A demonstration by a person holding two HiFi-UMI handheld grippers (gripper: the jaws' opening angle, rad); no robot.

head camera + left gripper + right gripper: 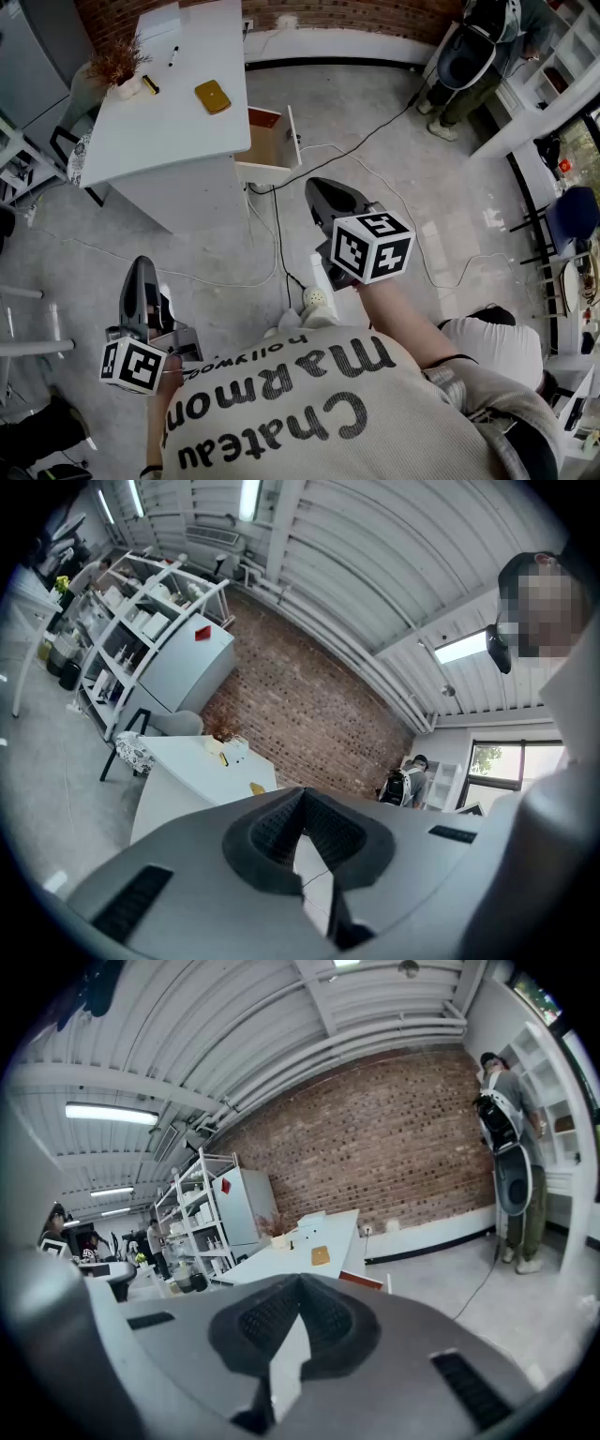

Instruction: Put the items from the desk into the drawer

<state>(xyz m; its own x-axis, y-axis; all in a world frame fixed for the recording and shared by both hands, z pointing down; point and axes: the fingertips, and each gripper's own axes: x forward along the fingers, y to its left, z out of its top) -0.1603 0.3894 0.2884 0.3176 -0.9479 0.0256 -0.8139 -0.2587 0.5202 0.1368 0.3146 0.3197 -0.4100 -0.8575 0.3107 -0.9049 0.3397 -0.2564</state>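
The white desk (178, 122) stands far ahead at the upper left. On it lie a flat yellow item (213, 96), a black marker (174, 56), a small yellow-and-black item (150, 84) and a dried plant in a pot (117, 66). The desk's drawer (267, 141) is pulled open on the right side; its wooden inside looks empty. My left gripper (142, 265) and right gripper (319, 187) hover over the floor, well short of the desk, both shut with nothing in them. The right gripper view shows the desk (291, 1255), yellow item (321, 1255) and drawer (361, 1282) beyond the right gripper (300, 1281).
Cables (375, 131) run across the grey floor between me and the desk. A person with a backpack (478, 47) stands at the back right by white shelving (544, 103). A chair (70, 141) sits left of the desk, a blue chair (572, 211) at the right.
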